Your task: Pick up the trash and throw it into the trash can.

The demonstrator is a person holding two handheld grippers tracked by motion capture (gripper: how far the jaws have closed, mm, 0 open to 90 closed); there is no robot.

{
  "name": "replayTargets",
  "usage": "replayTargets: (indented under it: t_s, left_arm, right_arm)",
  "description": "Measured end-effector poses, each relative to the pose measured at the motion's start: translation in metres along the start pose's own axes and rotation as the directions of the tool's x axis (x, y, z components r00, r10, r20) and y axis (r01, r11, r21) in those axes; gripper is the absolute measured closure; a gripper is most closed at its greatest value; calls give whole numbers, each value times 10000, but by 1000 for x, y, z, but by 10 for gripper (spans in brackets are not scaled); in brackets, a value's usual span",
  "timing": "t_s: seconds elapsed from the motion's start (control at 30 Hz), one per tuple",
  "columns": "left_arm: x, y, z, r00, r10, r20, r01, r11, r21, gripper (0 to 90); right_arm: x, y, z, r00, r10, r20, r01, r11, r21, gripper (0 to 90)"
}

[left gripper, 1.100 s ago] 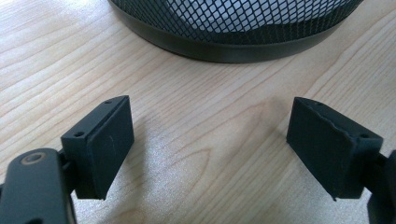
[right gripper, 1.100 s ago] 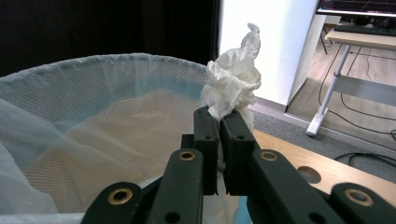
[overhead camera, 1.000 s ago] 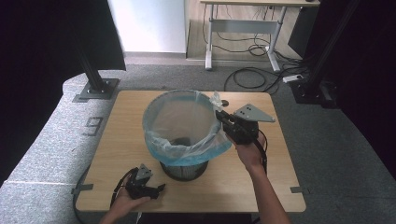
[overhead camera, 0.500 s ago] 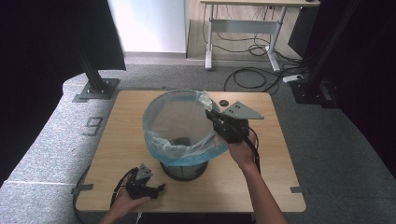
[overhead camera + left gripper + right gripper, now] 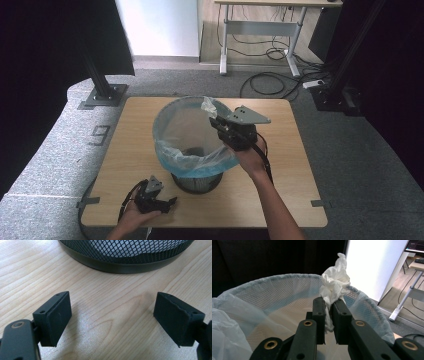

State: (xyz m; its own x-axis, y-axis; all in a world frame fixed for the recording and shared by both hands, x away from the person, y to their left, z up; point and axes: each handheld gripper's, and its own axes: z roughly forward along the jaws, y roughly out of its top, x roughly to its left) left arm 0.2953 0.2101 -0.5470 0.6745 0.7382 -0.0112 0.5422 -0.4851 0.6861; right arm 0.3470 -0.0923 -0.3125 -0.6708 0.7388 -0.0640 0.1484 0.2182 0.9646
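A black mesh waste bin (image 5: 196, 182) lined with a pale blue bag (image 5: 172, 150) stands mid-table. My right gripper (image 5: 216, 121) hovers over the bin's far right rim, shut on a crumpled white tissue (image 5: 208, 106). In the right gripper view the tissue (image 5: 335, 280) sticks up from between the jaws of my right gripper (image 5: 329, 312), above the bag-covered rim (image 5: 274, 278). Those jaws have just been opening a little, and the tissue is still wedged between them. My left gripper (image 5: 169, 202) lies open on the table near the front edge, its jaws (image 5: 112, 315) empty and facing the bin's base (image 5: 125, 262).
The wooden table (image 5: 295, 150) stands on grey carpet. Black stands (image 5: 102, 92) and cables (image 5: 270, 82) lie beyond its far edge, with a desk frame (image 5: 260, 30) behind. Bare wood lies to either side of the bin.
My right gripper has carried the tissue leftward from the bin's right edge to over the rim. The left gripper has stayed where it was.
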Motion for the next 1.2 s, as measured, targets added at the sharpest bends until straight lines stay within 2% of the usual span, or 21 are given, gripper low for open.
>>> replayTargets:
  t_s: [0.07, 0.1, 0.13, 0.23, 0.67, 0.9, 1.07, 1.2]
  left_arm:
    - [0, 0, 0, 10000, 1, 0, -1, 10000, 1, 147]
    - [0, 0, 0, 10000, -1, 1, 1, 10000, 0, 147]
    - [0, 0, 0, 10000, -1, 1, 1, 10000, 1, 147]
    - [0, 0, 0, 10000, 1, 4, -1, 10000, 0, 147]
    - [0, 0, 0, 10000, 12, 11, -12, 10000, 2, 147]
    - [0, 0, 0, 10000, 21, 14, -21, 10000, 12, 147]
    - [0, 0, 0, 10000, -41, 20, 41, 10000, -40, 147]
    - [0, 0, 0, 10000, -21, 16, 21, 10000, -42, 147]
  right_arm:
    - [0, 0, 0, 9999, -12, 158, 13, 10000, -36, 661]
    - [-1, 0, -1, 9997, 0, 264, 2, 10000, -82, 549]
    - [-1, -1, -2, 9994, 87, 322, -83, 9999, -109, 475]
    - [-3, -2, -6, 9983, 278, 513, -274, 9996, -101, 349]
    - [-28, -25, -46, 9885, 927, 1195, -892, 9954, -346, 325]
    - [-39, -40, -67, 9831, 1084, 1472, -1041, 9939, -364, 325]
    - [-50, -57, -81, 9778, 1256, 1679, -1212, 9920, -361, 322]
    - [-58, -78, -88, 9720, 1330, 1935, -1316, 9911, -200, 321]
